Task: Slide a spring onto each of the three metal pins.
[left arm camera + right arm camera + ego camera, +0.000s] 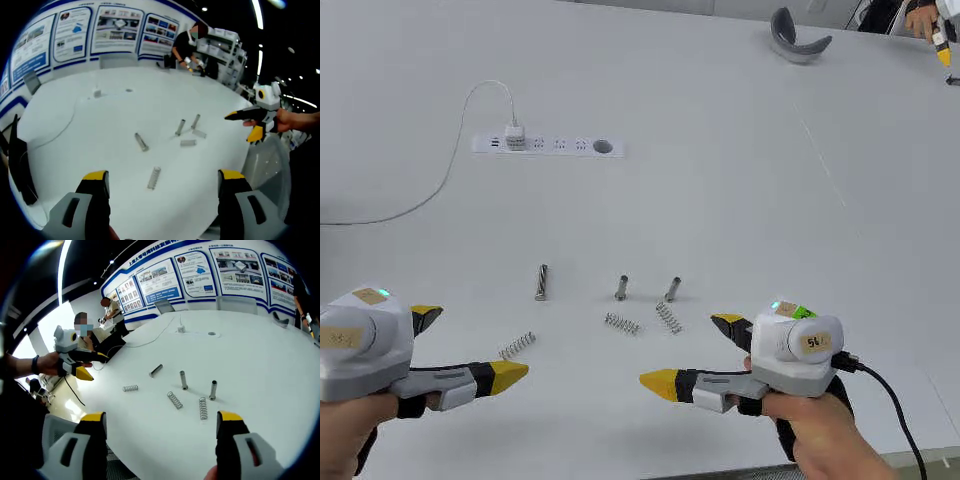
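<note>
I'm holding left tongs (pixel 470 342) and right tongs (pixel 690 350) wide open, empty, above the smooth white bench (pixel 720 200). Three coiled wire springs (pixel 621 323) are lying just beside three metal pins (pixel 621 288), two upright, one flat.

Your head view looks steeply down on the table (pixel 740 220) from close by. Both gripper views sit low, angled inward, sharing the middle pin (pixel 183 380).

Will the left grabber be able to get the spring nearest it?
Probably yes. The left gripper is open, and the spring lies loose just ahead of its jaws with nothing between them.
</note>
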Tool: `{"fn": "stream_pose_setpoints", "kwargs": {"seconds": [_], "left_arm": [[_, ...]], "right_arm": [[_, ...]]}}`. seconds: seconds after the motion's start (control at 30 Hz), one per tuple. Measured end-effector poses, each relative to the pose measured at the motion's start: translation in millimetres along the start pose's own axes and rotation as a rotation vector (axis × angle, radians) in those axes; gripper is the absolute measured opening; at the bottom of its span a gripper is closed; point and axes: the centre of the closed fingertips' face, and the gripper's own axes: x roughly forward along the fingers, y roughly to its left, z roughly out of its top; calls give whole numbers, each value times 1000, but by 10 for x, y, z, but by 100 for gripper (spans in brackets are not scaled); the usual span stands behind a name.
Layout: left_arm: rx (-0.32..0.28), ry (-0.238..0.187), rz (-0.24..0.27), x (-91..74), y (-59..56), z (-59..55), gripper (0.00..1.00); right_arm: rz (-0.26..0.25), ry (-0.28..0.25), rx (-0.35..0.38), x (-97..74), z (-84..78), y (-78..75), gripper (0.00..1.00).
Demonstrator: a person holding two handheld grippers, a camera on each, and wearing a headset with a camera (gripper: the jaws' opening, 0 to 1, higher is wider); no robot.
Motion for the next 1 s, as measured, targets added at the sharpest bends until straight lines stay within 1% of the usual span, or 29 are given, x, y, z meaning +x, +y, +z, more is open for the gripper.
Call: {"fn": "stream_pose_setpoints", "kwargs": {"seconds": [0.13, 0.2, 0.3, 0.53, 0.77, 1.0], "left_arm": [[-3, 15, -4, 63, 15, -27, 89], [0, 24, -7, 103, 15, -44, 89], [-1, 27, -14, 151, 4, -35, 89], [-3, 36, -27, 280, 6, -4, 89], [-4, 38, -35, 384, 50, 46, 89], [6, 50, -45, 484, 83, 45, 88]], "right_arm": [[1, 1, 2, 3, -2, 3, 92], [15, 7, -5, 6, -16, 32, 92], [13, 18, -13, 6, -45, 37, 92], [7, 11, -4, -17, -40, 22, 92], [-6, 11, 6, -31, -52, -8, 93], [-5, 11, 19, -38, -73, 3, 92]]}}
